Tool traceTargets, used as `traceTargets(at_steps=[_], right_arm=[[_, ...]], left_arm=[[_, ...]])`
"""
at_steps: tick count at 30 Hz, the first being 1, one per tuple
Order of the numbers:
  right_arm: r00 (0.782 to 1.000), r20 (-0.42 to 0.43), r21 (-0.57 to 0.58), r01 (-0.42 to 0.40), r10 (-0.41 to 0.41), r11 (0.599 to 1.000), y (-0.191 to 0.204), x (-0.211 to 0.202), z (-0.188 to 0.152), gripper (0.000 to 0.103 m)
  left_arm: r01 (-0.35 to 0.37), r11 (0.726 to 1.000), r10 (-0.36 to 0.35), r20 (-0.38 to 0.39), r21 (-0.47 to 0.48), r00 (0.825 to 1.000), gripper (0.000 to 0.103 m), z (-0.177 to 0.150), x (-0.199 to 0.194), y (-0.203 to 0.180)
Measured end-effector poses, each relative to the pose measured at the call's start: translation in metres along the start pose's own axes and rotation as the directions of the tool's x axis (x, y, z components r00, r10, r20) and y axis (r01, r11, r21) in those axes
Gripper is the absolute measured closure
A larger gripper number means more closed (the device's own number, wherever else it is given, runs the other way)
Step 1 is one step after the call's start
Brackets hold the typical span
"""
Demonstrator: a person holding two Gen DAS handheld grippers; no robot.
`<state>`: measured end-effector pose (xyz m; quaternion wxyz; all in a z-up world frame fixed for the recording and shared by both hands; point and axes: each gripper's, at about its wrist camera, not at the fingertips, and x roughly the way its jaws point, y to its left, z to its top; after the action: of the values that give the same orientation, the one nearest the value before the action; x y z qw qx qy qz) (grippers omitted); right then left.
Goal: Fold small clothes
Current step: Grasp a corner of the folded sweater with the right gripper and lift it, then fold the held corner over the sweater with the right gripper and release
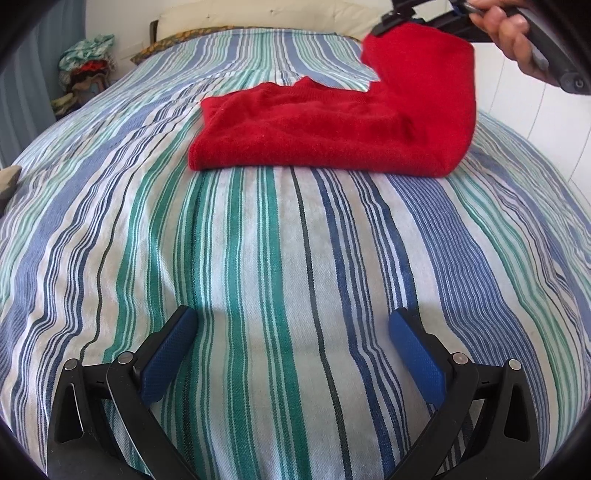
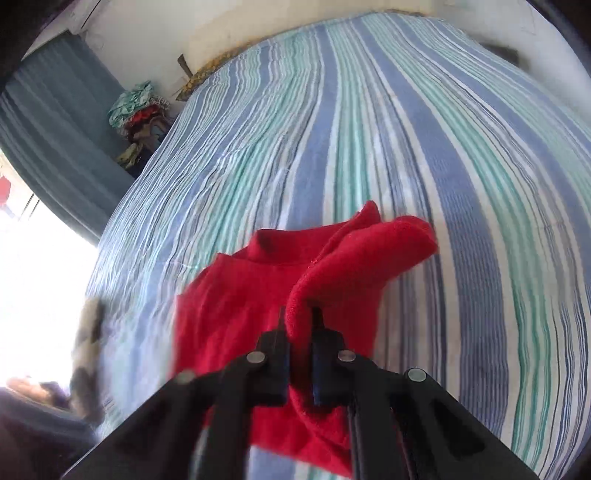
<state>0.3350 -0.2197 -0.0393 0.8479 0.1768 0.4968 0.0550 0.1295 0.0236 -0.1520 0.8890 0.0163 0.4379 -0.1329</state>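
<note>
So the fuzzy red knit sweater (image 1: 317, 129) sits in the upper middle of the left wrist view, mostly flat on the bed with a soft, slightly napped texture and a rounded neckline showing at its far edge. Its right side is lifted up off the bed toward the top right corner. In the right wrist view the same sweater fills the lower centre, and a thick ribbed edge of it is pinched between the black fingers of the right gripper (image 2: 299, 317), jaws clamped tight on the fabric. A hand (image 1: 506, 33) wrapped round that gripper's handle shows in the top right of the left view.

The left gripper (image 1: 291, 325) is at the bottom of its own frame, blue textured pads spread wide apart, nothing between them, just above the striped cotton bedspread (image 1: 258, 258) with its blue, green and white bands. At the upper left there's a messy heap of mixed clothes (image 1: 86, 70) next to a grey-blue curtain (image 2: 62, 122).
</note>
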Motion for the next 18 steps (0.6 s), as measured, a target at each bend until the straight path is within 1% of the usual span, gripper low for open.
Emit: traceTargets(at_steps=[2,4,6,8,9,10,11,12,13,14,15,16,18], right_arm=[[0.999,-0.032,-0.056,-0.01,0.008,0.998,0.045,0.022,0.005,0.094],[0.998,-0.062,-0.099,-0.006,0.0,0.995,0.083,0.049,0.002,0.094],[0.995,-0.098,-0.14,0.006,-0.02,0.99,0.112,0.078,-0.005,0.095],[0.99,-0.127,-0.198,0.03,-0.056,0.98,0.135,0.105,-0.013,0.094],[0.986,-0.16,-0.205,0.002,-0.036,0.979,0.14,0.119,-0.018,0.086],[0.979,-0.203,-0.174,-0.064,0.028,0.983,0.142,0.129,-0.02,0.081],[0.963,-0.24,-0.113,-0.155,0.125,0.981,0.142,0.137,-0.023,0.074],[0.937,-0.27,-0.049,-0.243,0.222,0.969,0.141,0.142,-0.026,0.049],[0.927,-0.275,-0.019,-0.272,0.256,0.962,0.14,0.142,-0.027,0.026],[0.927,-0.252,-0.014,-0.292,0.279,0.956,0.141,0.135,-0.028,0.025],[0.916,-0.241,-0.017,-0.334,0.321,0.942,0.14,0.128,-0.027,0.026],[0.909,-0.236,-0.026,-0.359,0.344,0.933,0.139,0.12,-0.025,0.026],[0.92,-0.201,-0.08,-0.357,0.336,0.93,0.137,0.097,-0.023,0.025]], left_arm=[[0.008,1.0,-0.008,0.008,-0.001,1.0,0.001,-0.002,-0.001,0.0],[0.016,1.0,-0.016,0.016,-0.002,1.0,0.001,-0.003,-0.003,0.001],[0.021,1.0,-0.021,0.02,-0.002,1.0,0.001,-0.003,-0.003,0.002],[0.021,1.0,-0.021,0.021,-0.002,1.0,0.001,-0.003,-0.003,0.002],[0.021,1.0,-0.021,0.021,-0.002,1.0,0.001,-0.003,-0.003,0.002],[0.02,1.0,-0.02,0.021,-0.002,1.0,0.001,-0.003,-0.003,0.002],[0.019,1.0,-0.019,0.022,-0.001,1.0,0.001,-0.003,-0.003,0.002],[0.018,1.0,-0.018,0.022,0.0,1.0,0.001,-0.003,-0.003,0.002],[0.017,1.0,-0.017,0.023,0.001,1.0,0.001,-0.003,-0.003,0.002],[0.017,1.0,-0.017,0.023,0.001,1.0,0.001,-0.004,-0.004,0.001],[0.017,1.0,-0.017,0.024,0.001,1.0,0.001,-0.004,-0.004,0.001],[0.017,1.0,-0.017,0.024,0.001,1.0,0.001,-0.004,-0.004,0.001],[0.018,1.0,-0.018,0.027,0.0,0.999,0.001,-0.004,-0.004,0.001]])
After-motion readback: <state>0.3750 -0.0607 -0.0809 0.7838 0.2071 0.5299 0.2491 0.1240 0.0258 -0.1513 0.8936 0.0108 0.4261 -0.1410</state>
